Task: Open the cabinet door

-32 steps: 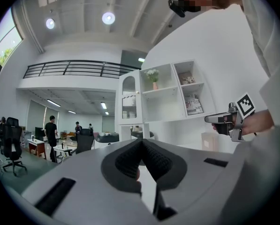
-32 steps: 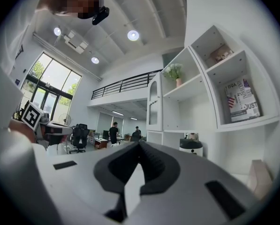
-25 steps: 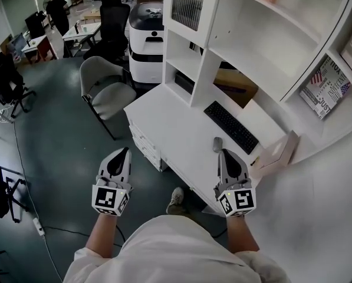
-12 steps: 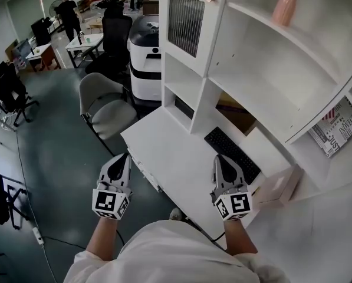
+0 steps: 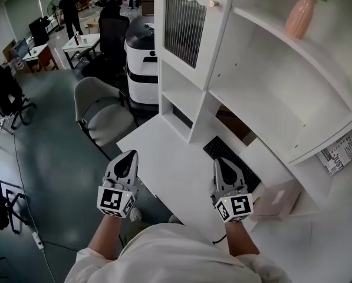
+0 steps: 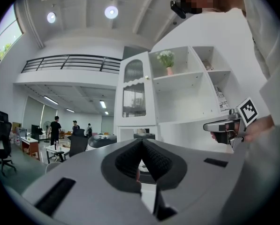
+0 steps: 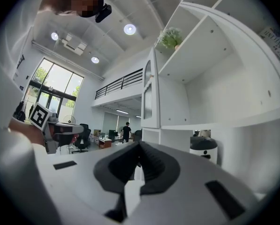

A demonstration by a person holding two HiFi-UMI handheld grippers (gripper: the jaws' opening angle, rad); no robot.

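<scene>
The white cabinet door (image 5: 184,22), with ribbed glass and a small round knob (image 5: 211,3), is closed at the upper left of the shelf unit. Both grippers hover over the desk's near edge, well short of the door and below it. My left gripper (image 5: 128,156) is shut and holds nothing. My right gripper (image 5: 219,161) also has its jaws together and holds nothing. In the left gripper view the door (image 6: 132,90) stands ahead above the shut left gripper (image 6: 140,142). The right gripper view shows the door (image 7: 149,97) edge-on beyond the right gripper (image 7: 140,146).
A white desk (image 5: 164,158) carries a black keyboard (image 5: 232,158) and a pale box (image 5: 276,199). A pink vase (image 5: 299,13) stands on an open shelf. A grey chair (image 5: 102,114) and a white-and-black machine (image 5: 141,52) stand left of the desk. People stand far back.
Both grippers have moved forward toward the shelf unit, and the door and vase now sit lower and larger in the head view. The door stays closed, both grippers shut.
</scene>
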